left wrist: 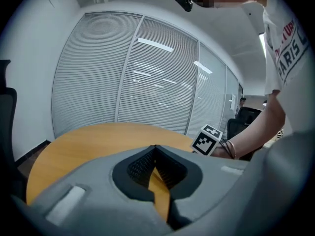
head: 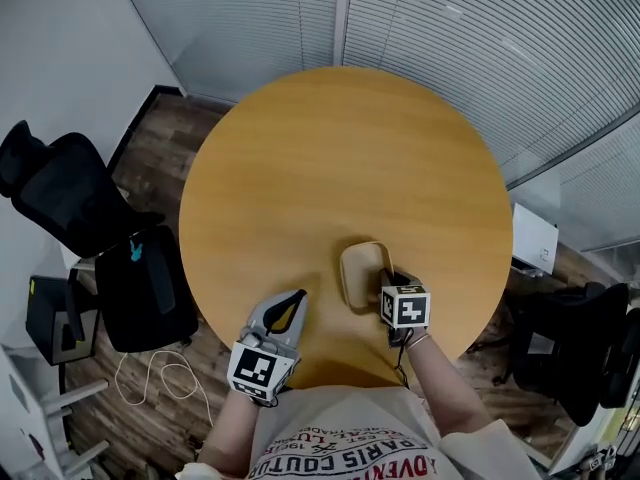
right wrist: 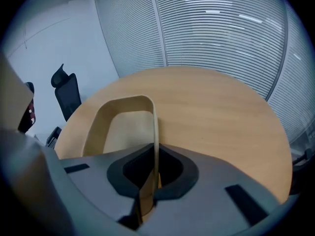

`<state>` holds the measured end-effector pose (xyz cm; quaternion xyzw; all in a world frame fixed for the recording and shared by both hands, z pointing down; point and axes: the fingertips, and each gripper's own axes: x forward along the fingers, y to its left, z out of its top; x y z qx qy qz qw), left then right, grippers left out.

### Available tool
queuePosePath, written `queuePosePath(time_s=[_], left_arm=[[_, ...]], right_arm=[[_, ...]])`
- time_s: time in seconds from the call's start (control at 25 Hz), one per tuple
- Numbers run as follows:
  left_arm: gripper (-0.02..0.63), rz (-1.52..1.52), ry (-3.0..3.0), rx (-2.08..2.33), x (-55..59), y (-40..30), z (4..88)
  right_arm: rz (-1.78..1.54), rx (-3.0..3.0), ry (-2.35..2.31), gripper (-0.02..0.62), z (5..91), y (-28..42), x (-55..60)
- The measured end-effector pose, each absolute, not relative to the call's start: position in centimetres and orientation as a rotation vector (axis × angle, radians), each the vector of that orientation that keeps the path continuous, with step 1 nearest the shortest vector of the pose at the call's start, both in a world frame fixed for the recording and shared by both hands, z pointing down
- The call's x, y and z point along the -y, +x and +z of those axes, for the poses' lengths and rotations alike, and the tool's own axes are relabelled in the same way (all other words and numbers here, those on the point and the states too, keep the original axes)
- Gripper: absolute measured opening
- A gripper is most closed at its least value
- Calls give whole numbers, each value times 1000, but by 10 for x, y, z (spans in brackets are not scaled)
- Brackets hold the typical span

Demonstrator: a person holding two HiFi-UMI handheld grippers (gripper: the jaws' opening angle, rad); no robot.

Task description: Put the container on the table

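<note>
A tan, rounded-rectangular open container (head: 360, 273) is over the near part of the round wooden table (head: 340, 148); I cannot tell whether its base touches the top. My right gripper (head: 392, 280) is shut on the container's right wall. In the right gripper view that thin wall (right wrist: 154, 132) runs straight between the pads of the right gripper (right wrist: 155, 161), with the container's hollow (right wrist: 123, 129) to the left. My left gripper (head: 297, 297) hovers at the table's near edge, left of the container, shut and empty. In the left gripper view the left gripper (left wrist: 155, 149) has its tips meeting over the table (left wrist: 88, 139).
Black office chairs stand left (head: 60, 193) and right (head: 570, 353) of the table, and a black bag (head: 150, 288) sits by its left edge. A white box (head: 533, 238) lies at the right. Slatted blinds (head: 450, 38) close off the far side.
</note>
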<state>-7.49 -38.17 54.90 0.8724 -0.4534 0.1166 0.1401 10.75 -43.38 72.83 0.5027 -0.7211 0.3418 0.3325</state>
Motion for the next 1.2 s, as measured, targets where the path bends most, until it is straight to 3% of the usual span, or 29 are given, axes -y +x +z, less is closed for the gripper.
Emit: queuePosePath(time_s=[0.64, 0.8, 0.88, 1.0, 1.2], left_arm=[[6, 316, 2473, 1306, 387, -69, 554], [6, 319, 2475, 1300, 388, -68, 553], [6, 322, 2477, 1296, 387, -66, 552], [6, 324, 2488, 1292, 387, -66, 549], [6, 315, 2499, 1296, 384, -65, 541]], right_arm=[[904, 1840, 1291, 17, 747, 108, 440], [923, 1818, 1330, 130, 744, 113, 441], [935, 1834, 1346, 147, 737, 111, 440], [906, 1868, 1382, 118, 721, 109, 442], [856, 1946, 1425, 11, 686, 110, 440]])
